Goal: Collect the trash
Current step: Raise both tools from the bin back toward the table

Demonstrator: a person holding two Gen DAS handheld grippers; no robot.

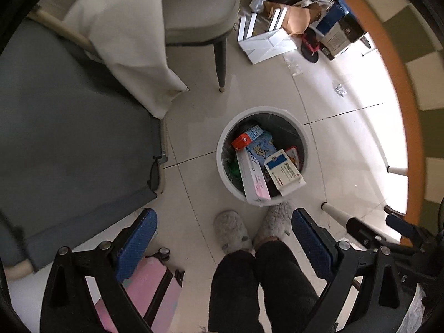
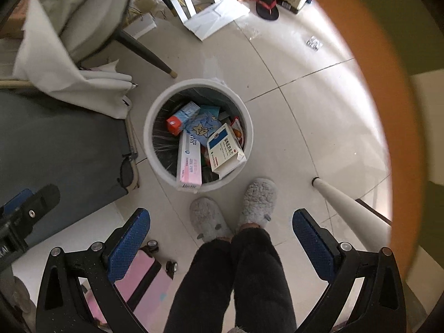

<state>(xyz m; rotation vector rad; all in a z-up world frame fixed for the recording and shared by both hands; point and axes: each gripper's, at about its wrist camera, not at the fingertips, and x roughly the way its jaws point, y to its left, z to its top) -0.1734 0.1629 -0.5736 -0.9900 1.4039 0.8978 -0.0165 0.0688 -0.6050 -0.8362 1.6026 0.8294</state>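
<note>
A round white trash bin stands on the tiled floor, holding several cartons. A long white and pink box and a white box with a blue band lean on its near rim. An orange-ended carton lies deeper inside. My left gripper hangs high above the floor, open and empty. My right gripper is also open with nothing between its blue pads. Both point down at the bin. The right gripper's body shows at the right edge of the left wrist view, and the left gripper's body at the left edge of the right wrist view.
A person's legs in dark trousers and grey fluffy slippers stand just before the bin. A round table's orange edge curves on the right. A chair, white cloth, pink suitcase and cardboard clutter surround it.
</note>
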